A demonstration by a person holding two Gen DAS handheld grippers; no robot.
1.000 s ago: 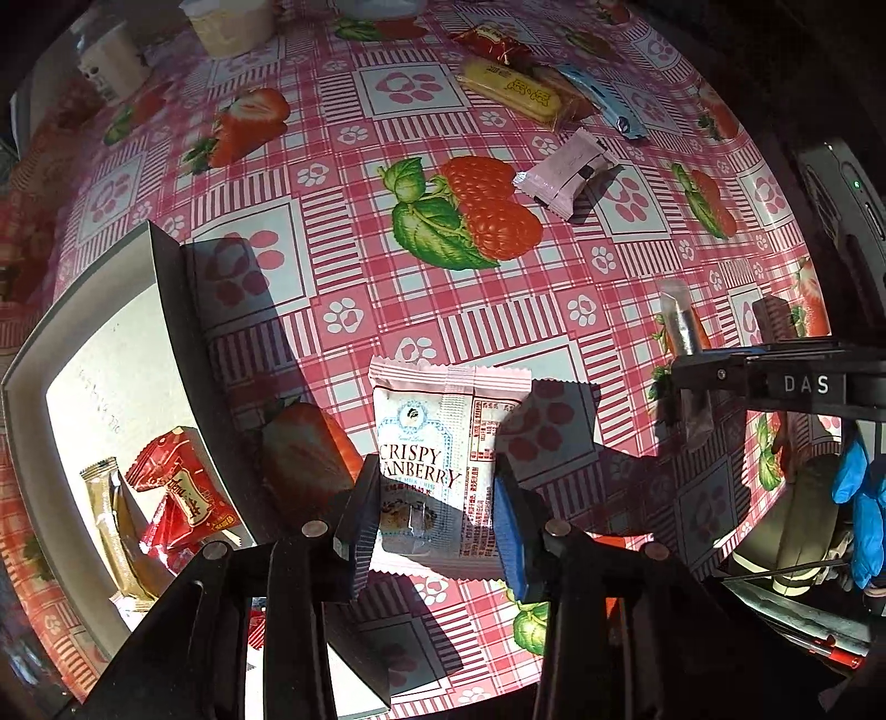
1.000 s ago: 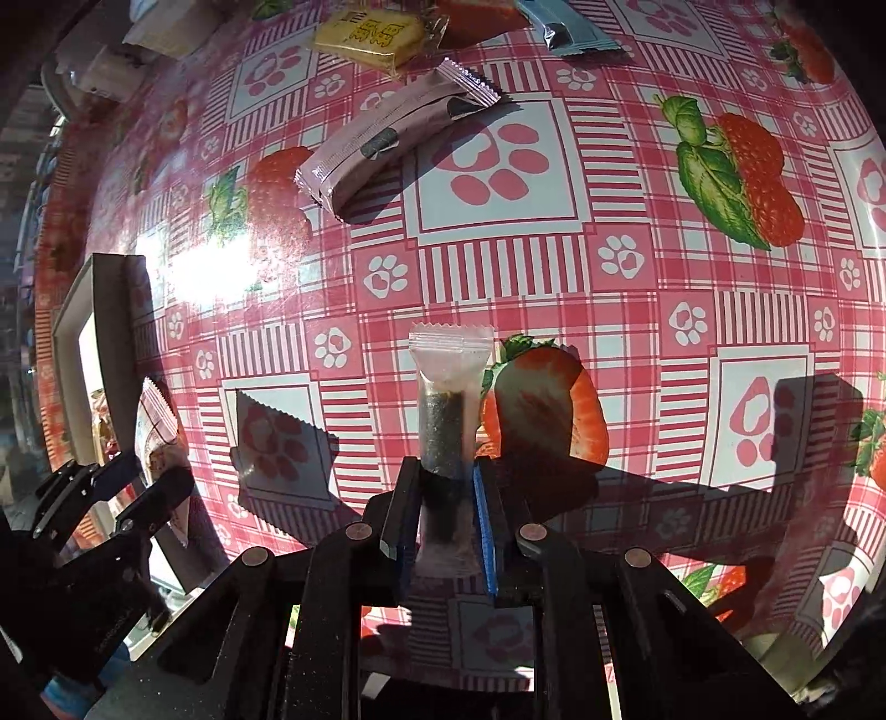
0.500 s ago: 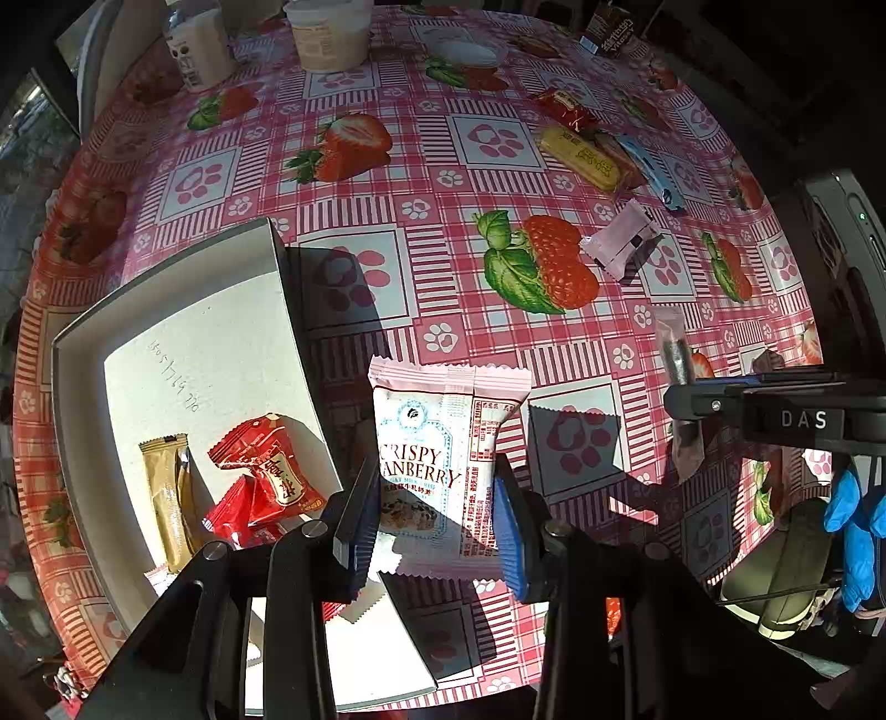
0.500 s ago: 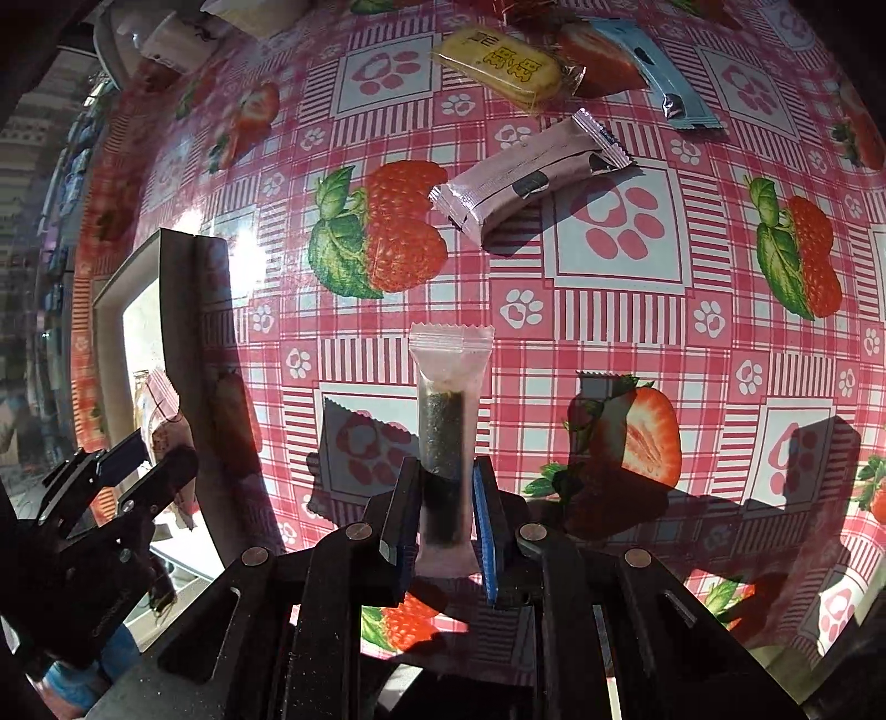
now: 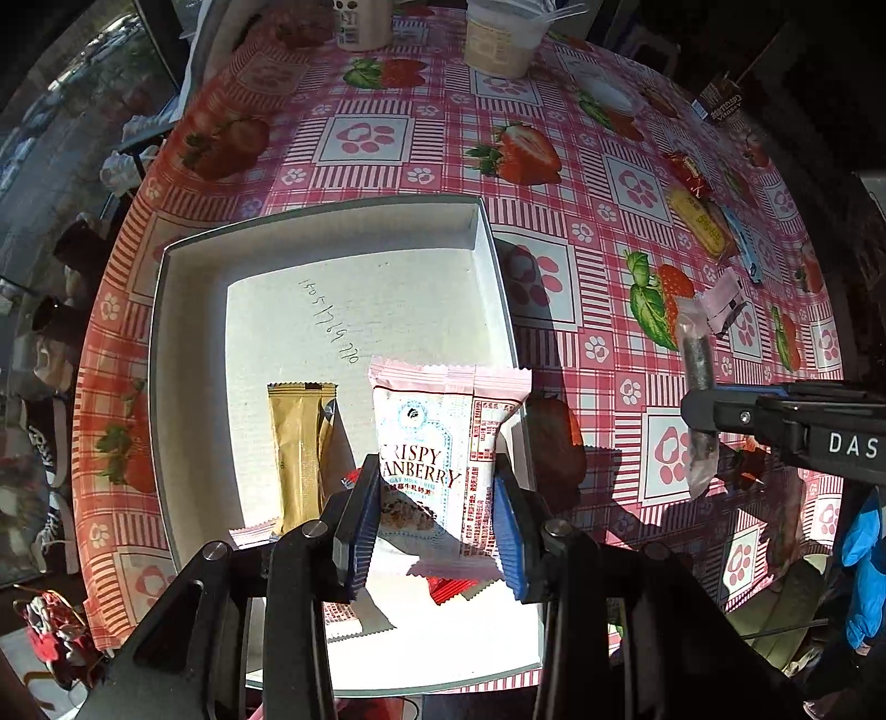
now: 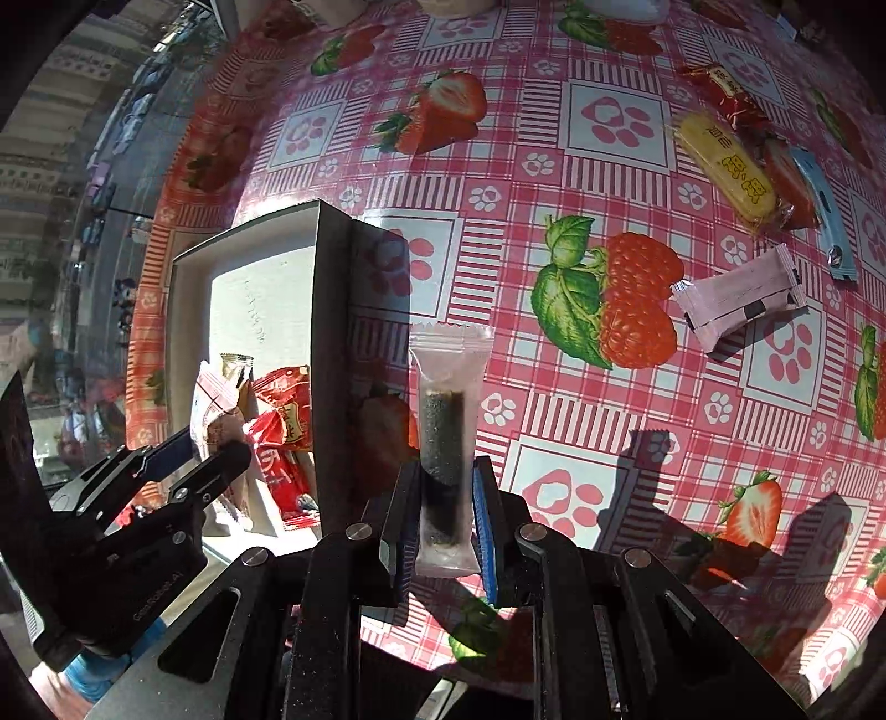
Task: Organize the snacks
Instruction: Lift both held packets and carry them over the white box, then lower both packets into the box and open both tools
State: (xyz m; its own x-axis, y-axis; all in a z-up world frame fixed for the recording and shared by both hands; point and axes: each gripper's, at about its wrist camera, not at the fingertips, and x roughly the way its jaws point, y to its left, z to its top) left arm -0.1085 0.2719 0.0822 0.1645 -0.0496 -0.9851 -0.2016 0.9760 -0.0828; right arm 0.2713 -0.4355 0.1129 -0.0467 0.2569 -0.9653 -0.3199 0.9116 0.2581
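My left gripper [image 5: 437, 531] is shut on a pink-and-white cranberry snack packet [image 5: 443, 443] and holds it above the right part of a white open box [image 5: 188, 387]. The box holds a gold stick packet [image 5: 302, 448] and red wrapped snacks [image 6: 282, 426]. My right gripper [image 6: 443, 531] is shut on a clear sleeve with a dark roll [image 6: 443, 437], held above the tablecloth just right of the box wall [image 6: 332, 360]. It also shows in the left wrist view [image 5: 699, 365]. In the right wrist view the left gripper [image 6: 194, 459] sits over the box.
On the strawberry tablecloth lie a pink packet [image 6: 739, 304], a yellow packet [image 6: 731, 171], a blue stick [image 6: 825, 216] and a red packet [image 6: 725, 94]. Tubs [image 5: 498, 39] stand at the far edge. The table edge runs along the left.
Both grippers have moved left with their packets. The cranberry packet has gone from above the tablecloth to above the box. The dark roll has come close to the box wall.
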